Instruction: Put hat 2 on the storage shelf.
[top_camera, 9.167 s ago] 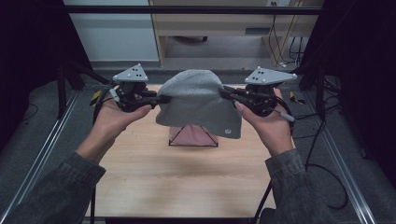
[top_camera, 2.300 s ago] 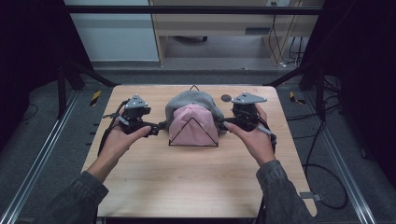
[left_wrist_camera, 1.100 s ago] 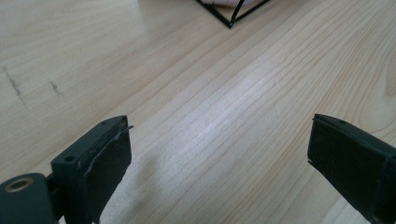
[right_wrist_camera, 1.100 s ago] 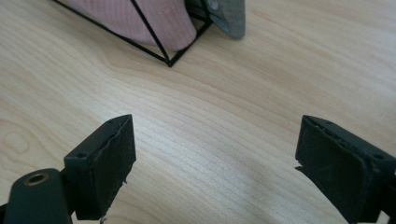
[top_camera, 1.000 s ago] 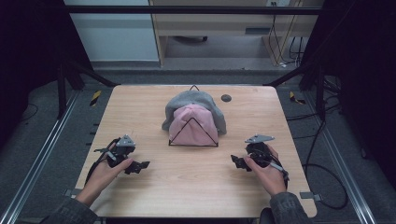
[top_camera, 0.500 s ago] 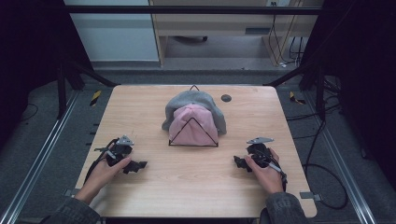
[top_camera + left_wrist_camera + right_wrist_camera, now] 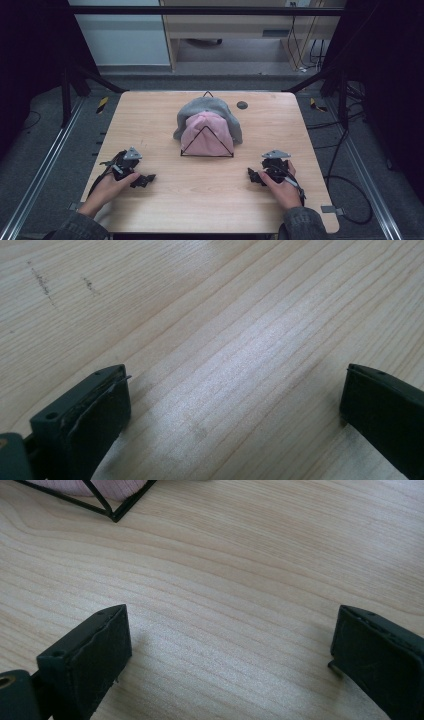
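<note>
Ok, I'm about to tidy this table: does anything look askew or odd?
Slightly. The grey beanie sits lopsided over the pink hat on the black wire stand, leaving the pink front uncovered and hanging lower on one side. A small dark disc lies loose beside it. No spill or damage is visible.

The surface (image 7: 200, 200) is a pale wood top with rounded corners, and faint dark scuff marks (image 7: 42, 282) cross its grain in the left gripper view. A small dark round spot (image 7: 242, 105) sits near its far edge. Below the surface lies grey floor (image 7: 45, 135); a yellow-and-black striped piece (image 7: 102, 104) rests there at the left and another (image 7: 316, 104) at the right. Black cables (image 7: 345, 180) loop over the floor on the right side. Metal rails (image 7: 35, 190) run along the floor on the left. Beyond the far edge stand a white cabinet (image 7: 122, 40) and a light wooden unit (image 7: 235, 25).
</note>
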The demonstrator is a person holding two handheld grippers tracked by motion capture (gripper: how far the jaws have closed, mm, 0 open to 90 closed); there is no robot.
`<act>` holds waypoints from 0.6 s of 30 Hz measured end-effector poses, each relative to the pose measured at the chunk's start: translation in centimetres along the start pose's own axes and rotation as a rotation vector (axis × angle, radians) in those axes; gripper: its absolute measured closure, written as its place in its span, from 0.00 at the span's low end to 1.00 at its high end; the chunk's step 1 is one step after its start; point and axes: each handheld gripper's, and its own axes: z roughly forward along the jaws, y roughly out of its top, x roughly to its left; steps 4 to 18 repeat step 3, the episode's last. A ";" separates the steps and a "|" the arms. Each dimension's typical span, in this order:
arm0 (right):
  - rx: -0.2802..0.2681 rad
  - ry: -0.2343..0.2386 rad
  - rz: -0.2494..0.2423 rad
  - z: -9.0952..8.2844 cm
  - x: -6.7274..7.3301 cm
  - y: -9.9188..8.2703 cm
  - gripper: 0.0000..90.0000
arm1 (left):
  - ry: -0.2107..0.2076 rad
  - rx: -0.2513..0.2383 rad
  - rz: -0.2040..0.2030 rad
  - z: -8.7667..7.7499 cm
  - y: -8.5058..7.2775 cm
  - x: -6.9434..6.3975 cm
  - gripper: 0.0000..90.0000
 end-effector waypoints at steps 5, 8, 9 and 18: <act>-0.002 -0.009 -0.006 0.1 0.0 0.0 0.03 | 0.001 0.001 0.000 0.0 0.0 0.0 0.00; -0.002 -0.009 -0.006 0.1 0.0 0.0 0.03 | 0.001 0.001 0.000 0.0 0.0 0.0 0.00; -0.002 -0.009 -0.006 0.1 0.0 0.0 0.03 | 0.001 0.001 0.000 0.0 0.0 0.0 0.00; -0.002 -0.009 -0.006 0.1 0.0 0.0 0.03 | 0.001 0.001 0.000 0.0 0.0 0.0 0.00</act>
